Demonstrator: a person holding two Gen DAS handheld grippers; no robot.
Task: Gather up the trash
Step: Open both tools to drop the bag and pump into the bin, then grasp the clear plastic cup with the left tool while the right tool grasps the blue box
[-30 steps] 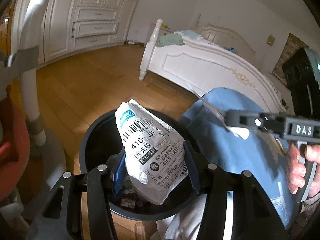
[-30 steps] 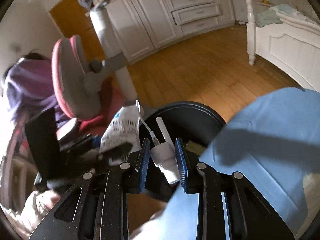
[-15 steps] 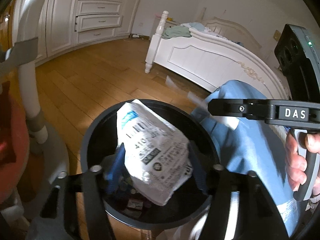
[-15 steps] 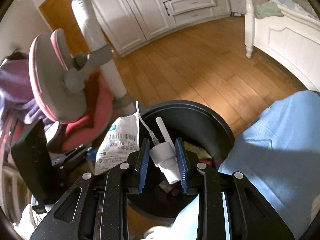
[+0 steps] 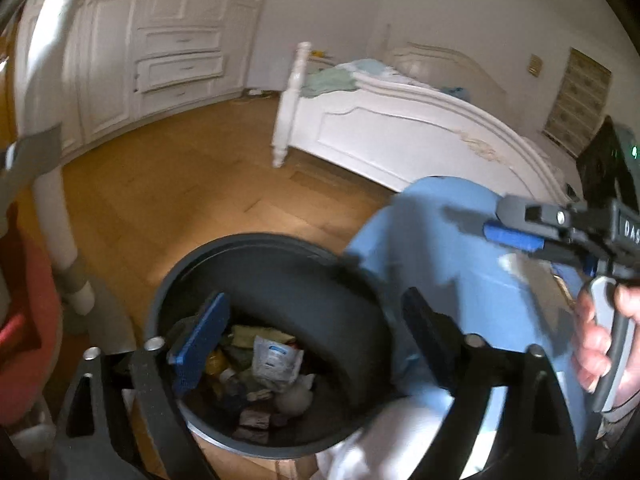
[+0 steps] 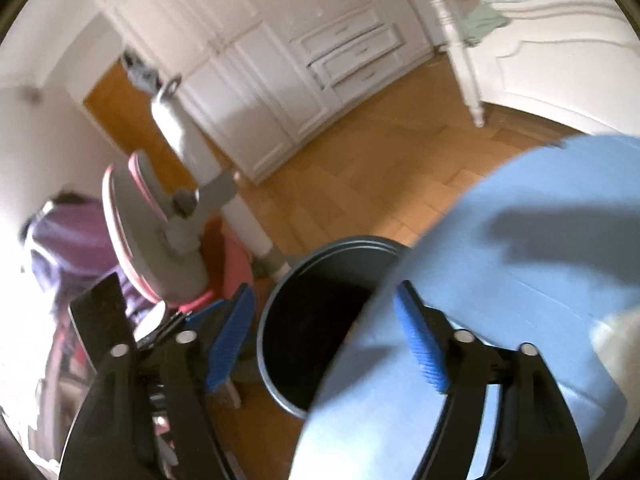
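A round black trash bin [image 5: 280,248] stands on the wooden floor, also in the right wrist view [image 6: 320,256]. Inside it lie the white labelled bag [image 5: 276,364] and several other scraps. My left gripper [image 5: 312,344] is open and empty over the bin's mouth. My right gripper [image 6: 324,340] is open and empty above the bin's right side; it also shows in the left wrist view [image 5: 516,232], held in a hand over a blue-clad knee [image 5: 440,240].
A pink and grey chair [image 6: 160,232] with a white post [image 5: 52,160] stands left of the bin. A white bed [image 5: 400,128] is at the back right, white cabinets [image 6: 300,72] along the far wall. The blue knee [image 6: 500,280] covers the bin's right edge.
Both grippers opened. The white bag dropped from my left gripper into the bin; the small white tube item left my right gripper. Both views tilted and pulled back slightly.
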